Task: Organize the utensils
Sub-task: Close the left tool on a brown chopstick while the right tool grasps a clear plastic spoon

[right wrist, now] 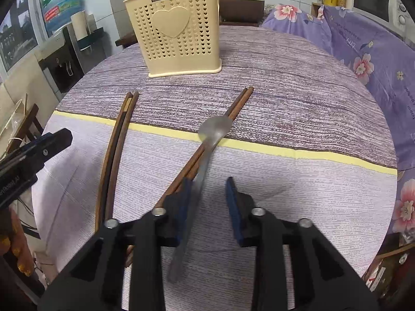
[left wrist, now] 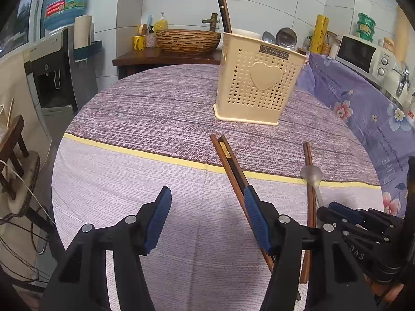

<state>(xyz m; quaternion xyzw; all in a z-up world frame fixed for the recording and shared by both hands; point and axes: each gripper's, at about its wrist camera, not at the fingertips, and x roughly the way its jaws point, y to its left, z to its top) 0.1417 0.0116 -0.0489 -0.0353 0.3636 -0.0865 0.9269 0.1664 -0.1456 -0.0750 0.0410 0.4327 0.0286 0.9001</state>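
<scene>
On the tablecloth [right wrist: 285, 119], spoon [right wrist: 207, 142] lies between right tool [right wrist: 208, 194] pads.

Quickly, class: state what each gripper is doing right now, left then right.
Left gripper: open, nothing between its pads; chopsticks lie beside one finger.
Right gripper: open, spoon handle between its pads, not yet pinched.
</scene>
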